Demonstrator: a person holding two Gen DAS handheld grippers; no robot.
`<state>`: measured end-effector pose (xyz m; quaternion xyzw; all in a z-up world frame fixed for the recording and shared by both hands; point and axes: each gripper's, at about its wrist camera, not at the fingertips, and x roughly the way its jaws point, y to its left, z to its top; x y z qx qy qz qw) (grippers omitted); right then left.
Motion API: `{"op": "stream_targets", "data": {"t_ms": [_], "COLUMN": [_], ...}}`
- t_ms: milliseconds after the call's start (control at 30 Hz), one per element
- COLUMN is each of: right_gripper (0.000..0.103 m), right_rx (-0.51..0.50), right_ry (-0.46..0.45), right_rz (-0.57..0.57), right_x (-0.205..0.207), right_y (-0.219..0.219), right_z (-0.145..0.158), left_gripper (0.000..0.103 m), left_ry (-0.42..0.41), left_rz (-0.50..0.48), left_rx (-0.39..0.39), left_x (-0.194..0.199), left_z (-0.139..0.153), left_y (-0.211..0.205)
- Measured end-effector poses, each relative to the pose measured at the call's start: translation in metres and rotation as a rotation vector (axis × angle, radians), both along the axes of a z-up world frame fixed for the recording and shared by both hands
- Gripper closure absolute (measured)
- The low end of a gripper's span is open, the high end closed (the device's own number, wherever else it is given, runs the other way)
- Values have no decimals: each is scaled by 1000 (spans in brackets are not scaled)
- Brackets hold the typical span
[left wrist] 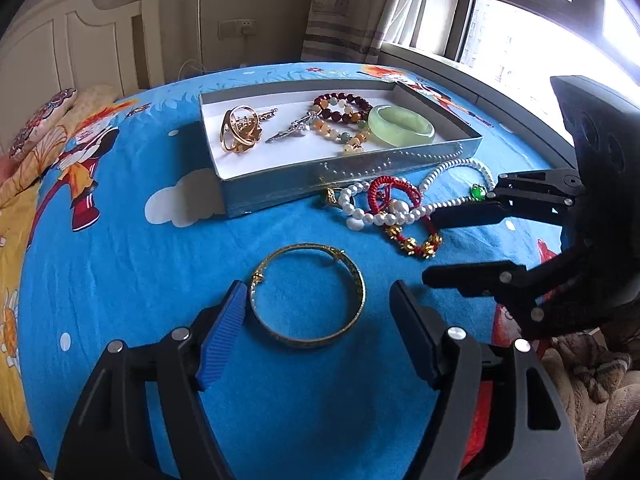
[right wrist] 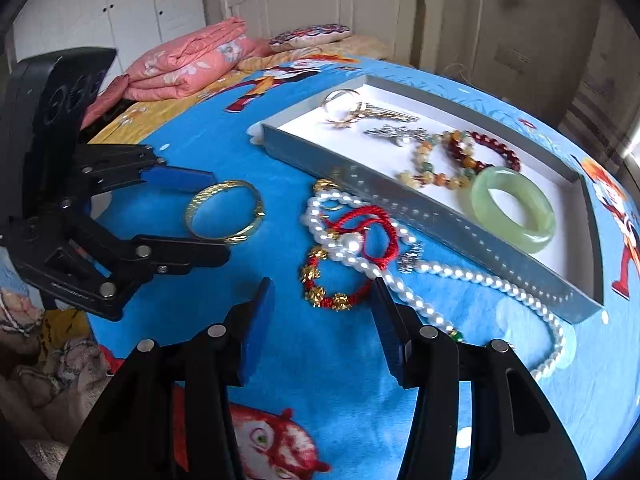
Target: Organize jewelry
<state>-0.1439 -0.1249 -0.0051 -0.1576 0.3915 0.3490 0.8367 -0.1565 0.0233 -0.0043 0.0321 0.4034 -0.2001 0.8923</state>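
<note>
Left wrist view shows both hand-held grippers, left (left wrist: 316, 316) and right (left wrist: 428, 248), released: several pieces sit inside the tray (left wrist: 276, 192) at upper centre, while gold bangle (left wrist: 308, 296), pearl necklace (left wrist: 400, 212) and red bracelet (left wrist: 404, 216) remain on the bed below it.

bedsheet (left wrist: 140, 280): bright blue, cartoon print, white clouds;
bangle (left wrist: 308, 295): gold;
jade bangle (left wrist: 401, 125): pale green;
cord bracelet (right wrist: 352, 260): red, gold beads;
necklace (right wrist: 440, 276): white pearls;
tray (left wrist: 280, 192): silver-grey, white inside
</note>
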Motion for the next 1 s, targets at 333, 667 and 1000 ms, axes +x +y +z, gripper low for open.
{"op": "stream_targets", "data": {"t_ms": [333, 667, 1000], "right_gripper": [67, 67, 68], "right_rx": [50, -27, 19], "right_ry": [6, -59, 88], "right_rz": [64, 113, 271], "right_x": [-13, -12, -42], "right_y": [-5, 20, 8], "right_z": [0, 2, 2], "left_gripper": [24, 22, 20], "left_ry": [14, 20, 23], "left_rz": [0, 6, 15], "left_rx": [-52, -81, -98], "left_x": [2, 3, 4], "left_z": [1, 1, 2], "left_y": [5, 10, 12]}}
